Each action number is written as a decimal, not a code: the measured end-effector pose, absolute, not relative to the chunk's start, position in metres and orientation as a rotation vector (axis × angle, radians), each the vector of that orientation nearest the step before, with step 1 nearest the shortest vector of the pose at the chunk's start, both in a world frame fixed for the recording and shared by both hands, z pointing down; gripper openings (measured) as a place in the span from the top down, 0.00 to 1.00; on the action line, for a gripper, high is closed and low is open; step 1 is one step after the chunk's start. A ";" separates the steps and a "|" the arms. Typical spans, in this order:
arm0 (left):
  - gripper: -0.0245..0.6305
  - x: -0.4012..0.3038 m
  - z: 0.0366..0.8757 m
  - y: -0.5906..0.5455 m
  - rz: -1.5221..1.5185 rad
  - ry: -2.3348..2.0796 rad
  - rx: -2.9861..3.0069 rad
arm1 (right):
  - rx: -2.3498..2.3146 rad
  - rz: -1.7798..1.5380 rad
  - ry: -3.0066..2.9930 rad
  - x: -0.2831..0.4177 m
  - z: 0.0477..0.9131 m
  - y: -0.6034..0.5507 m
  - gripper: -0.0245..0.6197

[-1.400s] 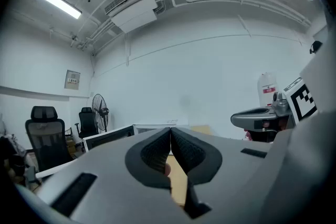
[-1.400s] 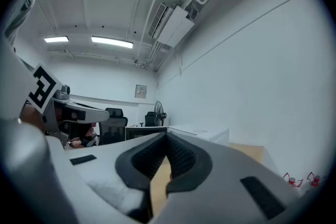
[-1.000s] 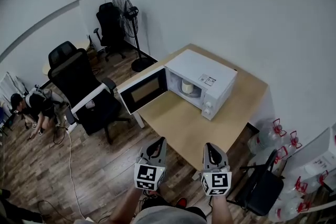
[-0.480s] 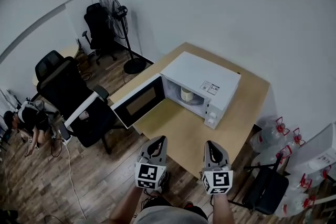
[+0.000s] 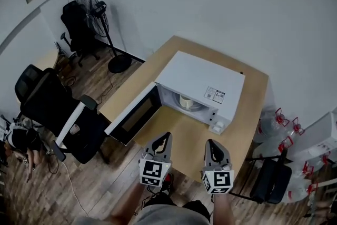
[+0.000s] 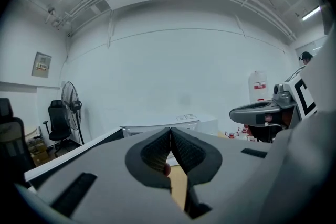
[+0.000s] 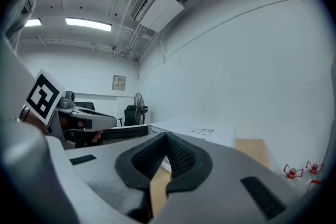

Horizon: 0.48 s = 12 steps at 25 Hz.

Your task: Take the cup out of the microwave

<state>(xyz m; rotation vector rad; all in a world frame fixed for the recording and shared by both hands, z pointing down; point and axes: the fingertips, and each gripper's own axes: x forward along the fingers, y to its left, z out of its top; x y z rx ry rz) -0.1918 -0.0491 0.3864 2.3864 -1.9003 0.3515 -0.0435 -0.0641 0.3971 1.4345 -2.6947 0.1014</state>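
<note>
A white microwave [image 5: 202, 79] stands on a wooden table [image 5: 255, 95] with its door [image 5: 132, 116] swung open to the left. Inside the cavity sits a pale cup [image 5: 186, 101]. My left gripper [image 5: 165, 137] and right gripper [image 5: 210, 144] hover side by side at the table's near edge, both pointing at the microwave and well short of it. Both are shut and hold nothing. In the left gripper view the left gripper [image 6: 170, 129] has its pads pressed together before the microwave [image 6: 186, 120]. The right gripper [image 7: 167, 135] looks the same, with the microwave [image 7: 197, 132] beyond.
A black office chair [image 5: 58, 113] stands left of the open door. A floor fan [image 5: 95, 13] and another chair [image 5: 76, 26] are at the back left. A black chair [image 5: 268, 182] and several water bottles [image 5: 281, 131] sit right of the table. A person [image 5: 18, 139] crouches far left.
Both grippers have moved forward to the table's near edge. The microwave and table now sit closer and more central in the head view. Both jaws stayed shut.
</note>
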 end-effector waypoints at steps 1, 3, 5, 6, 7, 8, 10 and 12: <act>0.93 -0.196 0.390 -0.057 0.357 -1.879 2.397 | 1.457 0.111 -2.676 -0.046 0.400 -0.069 0.94; 0.93 -0.202 0.400 -0.074 0.369 -1.841 2.412 | 1.498 0.131 -2.636 -0.051 0.408 -0.079 0.94; 0.93 -0.208 0.410 -0.088 0.380 -1.804 2.427 | 1.533 0.154 -2.603 -0.055 0.416 -0.088 0.94; 0.93 -0.210 0.415 -0.094 0.388 -1.784 2.435 | 1.549 0.162 -2.589 -0.057 0.419 -0.091 0.94; 0.93 -0.211 0.419 -0.101 0.396 -1.763 2.443 | 1.565 0.169 -2.575 -0.059 0.423 -0.094 0.94; 0.93 -0.212 0.423 -0.107 0.404 -1.743 2.450 | 1.580 0.178 -2.560 -0.061 0.427 -0.097 0.93; 0.93 -0.213 0.432 -0.118 0.414 -1.706 2.461 | 1.606 0.198 -2.531 -0.064 0.436 -0.103 0.94; 0.93 -0.213 0.440 -0.129 0.419 -1.667 2.475 | 1.630 0.219 -2.503 -0.067 0.444 -0.109 0.94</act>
